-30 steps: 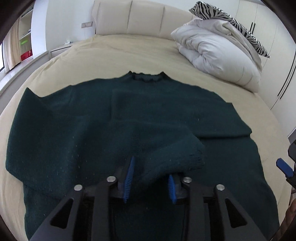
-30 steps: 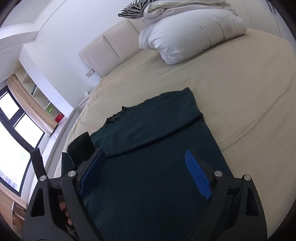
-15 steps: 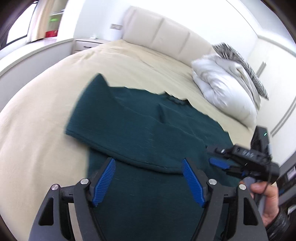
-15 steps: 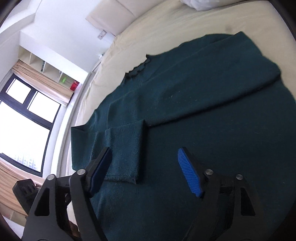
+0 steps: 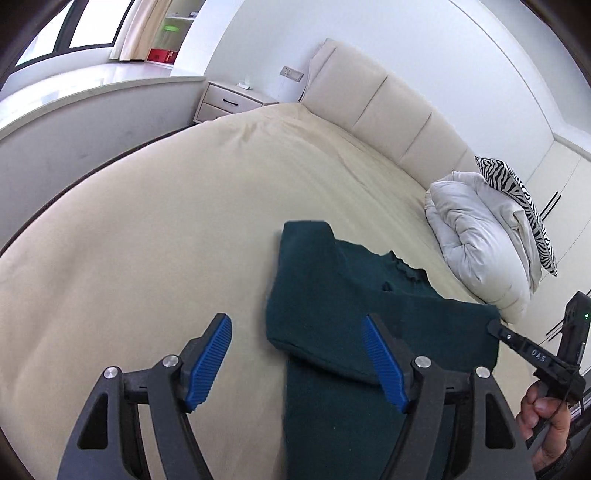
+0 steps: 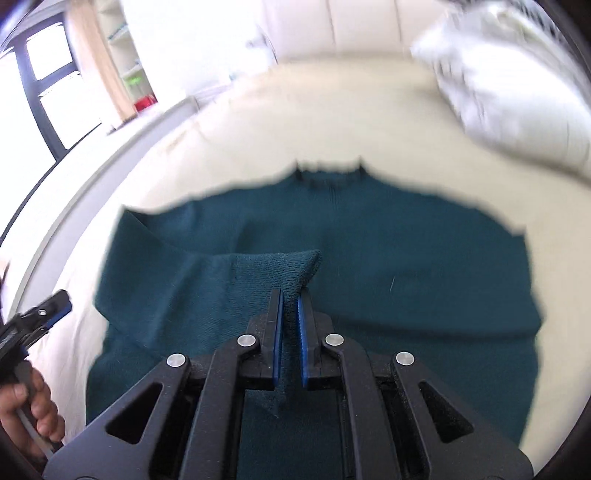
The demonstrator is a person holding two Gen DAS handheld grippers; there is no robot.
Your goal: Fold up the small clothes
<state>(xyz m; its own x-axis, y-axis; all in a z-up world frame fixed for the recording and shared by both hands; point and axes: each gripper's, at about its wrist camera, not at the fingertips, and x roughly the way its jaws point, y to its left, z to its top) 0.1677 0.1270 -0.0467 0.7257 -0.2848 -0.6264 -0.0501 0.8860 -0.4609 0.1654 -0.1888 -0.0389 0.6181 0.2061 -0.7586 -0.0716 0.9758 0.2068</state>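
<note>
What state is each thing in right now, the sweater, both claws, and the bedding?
Sweater: flat on the bed, one sleeve folded across the body.
Sleeve cuff: pinched and lifted.
Right claw: shut on the sleeve cuff.
Left claw: open, holding nothing.
White duvet: bundled by the headboard.

Right hand-held gripper is clamped tight on a sleeve cuff of the dark teal sweater, blue pads pinching the knit between them. The sweater lies spread across the cream bed, collar pointing toward the headboard. Low at the left edge, the left hand-held gripper pokes in, held by a bare hand. A white duvet sits far right, heavily blurred.
</note>
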